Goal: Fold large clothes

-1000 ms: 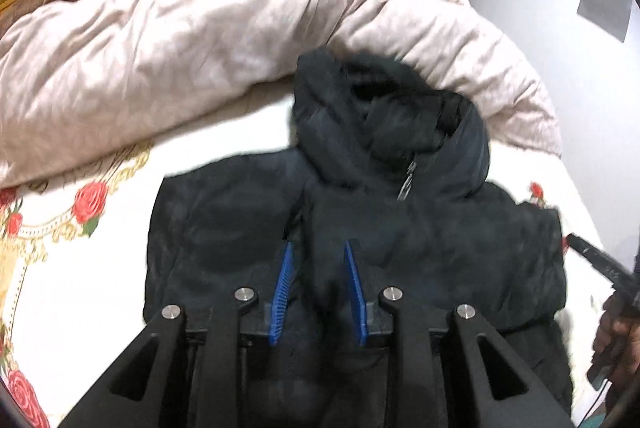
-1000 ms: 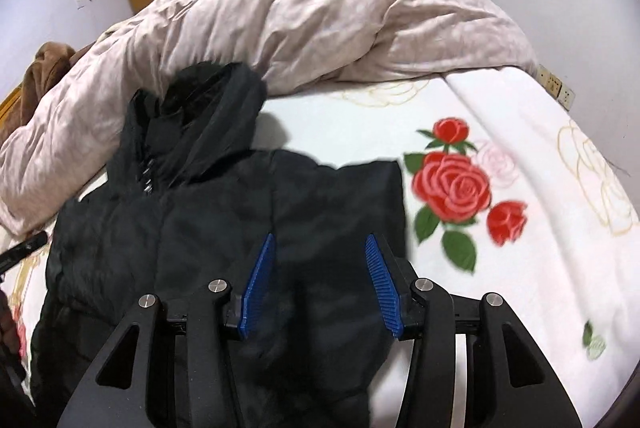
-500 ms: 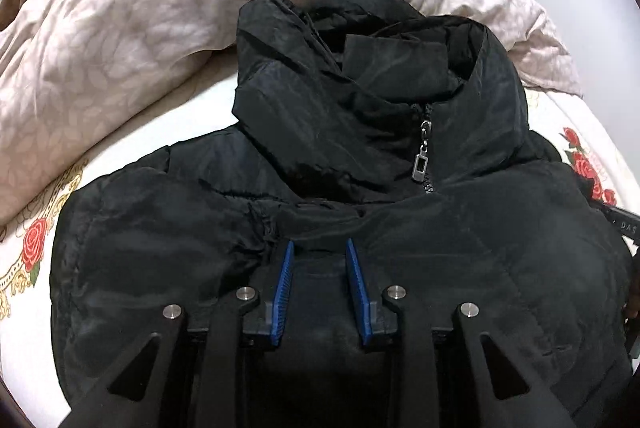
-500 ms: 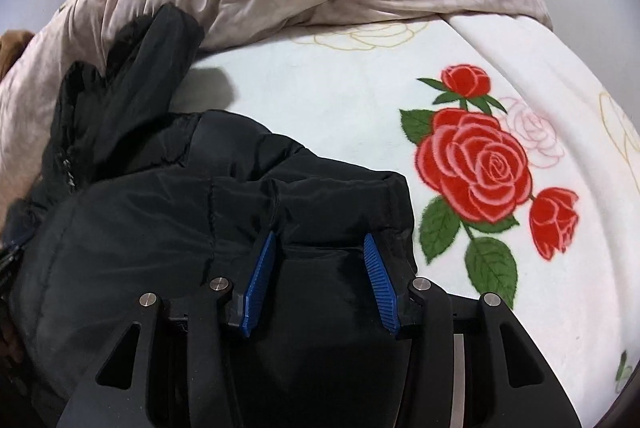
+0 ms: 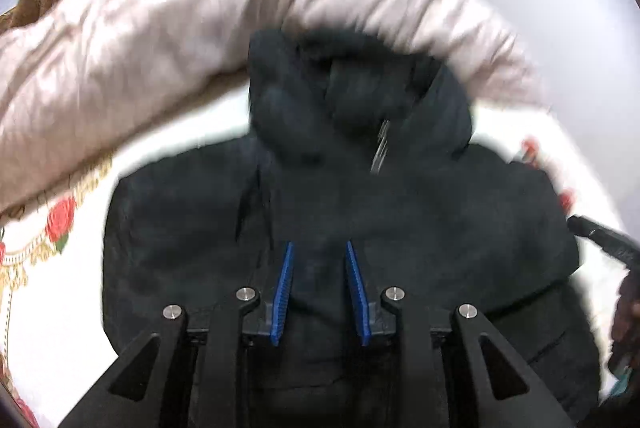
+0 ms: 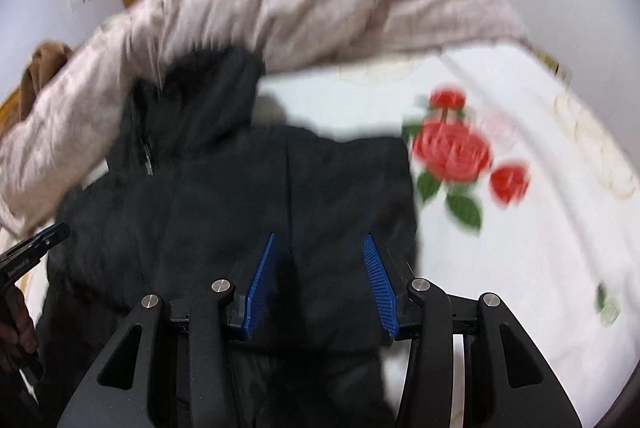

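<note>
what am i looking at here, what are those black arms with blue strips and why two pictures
Each picture comes from a camera mounted on a hand-held claw; a person holds one in each hand. One view looks along the left claw, the other along the right claw. The blue strips are the finger pads. Both claws are open, holding nothing, above a black hooded jacket lying on a rose-print bedsheet. A pinkish duvet is bunched behind it. The pictures are blurred by motion.
</note>
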The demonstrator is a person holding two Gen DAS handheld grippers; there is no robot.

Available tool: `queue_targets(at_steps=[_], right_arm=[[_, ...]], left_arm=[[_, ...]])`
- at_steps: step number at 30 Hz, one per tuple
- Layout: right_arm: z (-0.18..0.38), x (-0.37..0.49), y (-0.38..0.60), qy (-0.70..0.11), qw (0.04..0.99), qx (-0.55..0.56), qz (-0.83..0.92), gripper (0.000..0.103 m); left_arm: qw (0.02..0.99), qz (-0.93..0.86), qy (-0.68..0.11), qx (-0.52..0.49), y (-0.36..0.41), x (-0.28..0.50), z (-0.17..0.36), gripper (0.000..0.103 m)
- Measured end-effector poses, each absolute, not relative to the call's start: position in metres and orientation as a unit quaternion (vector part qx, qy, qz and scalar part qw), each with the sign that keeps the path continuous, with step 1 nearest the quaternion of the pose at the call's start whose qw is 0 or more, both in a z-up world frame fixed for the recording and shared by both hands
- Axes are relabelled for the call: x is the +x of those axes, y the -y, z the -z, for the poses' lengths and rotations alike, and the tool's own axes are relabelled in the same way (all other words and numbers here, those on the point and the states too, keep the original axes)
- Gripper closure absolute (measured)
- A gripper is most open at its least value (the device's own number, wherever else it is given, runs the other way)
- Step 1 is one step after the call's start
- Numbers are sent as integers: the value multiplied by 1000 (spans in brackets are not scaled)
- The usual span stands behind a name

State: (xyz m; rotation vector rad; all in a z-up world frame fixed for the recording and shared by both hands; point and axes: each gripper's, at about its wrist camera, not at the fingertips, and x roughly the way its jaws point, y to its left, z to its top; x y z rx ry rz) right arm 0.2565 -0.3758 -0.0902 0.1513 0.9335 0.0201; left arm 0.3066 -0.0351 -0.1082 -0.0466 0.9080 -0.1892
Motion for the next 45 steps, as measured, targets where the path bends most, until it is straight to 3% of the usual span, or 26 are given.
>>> queue_targets(at_steps=[5,17,28,31,40,45], right_arm=[[126,273,377,-476,876,80,1,56],[135,277,369,-477,877,44,9,56],[57,215,353,-421,905,56,11,56],[38,191,339,-403,913,61,7,56],[5,127,282,-372,927,43,-7,56],[-3,98,254,-371,928,28,-33,56]], left_arm=[[888,86,-451,-37,28,316,135,72],[884,80,-459,-27,35,318,138,72],[895,85,-437,-40,5,248,74,72],[897,82,-432,-52,-4,221,60,63],[903,74,-418,-61,-18,150,24,61],[906,85,-411,-59,-17,120,8,54]])
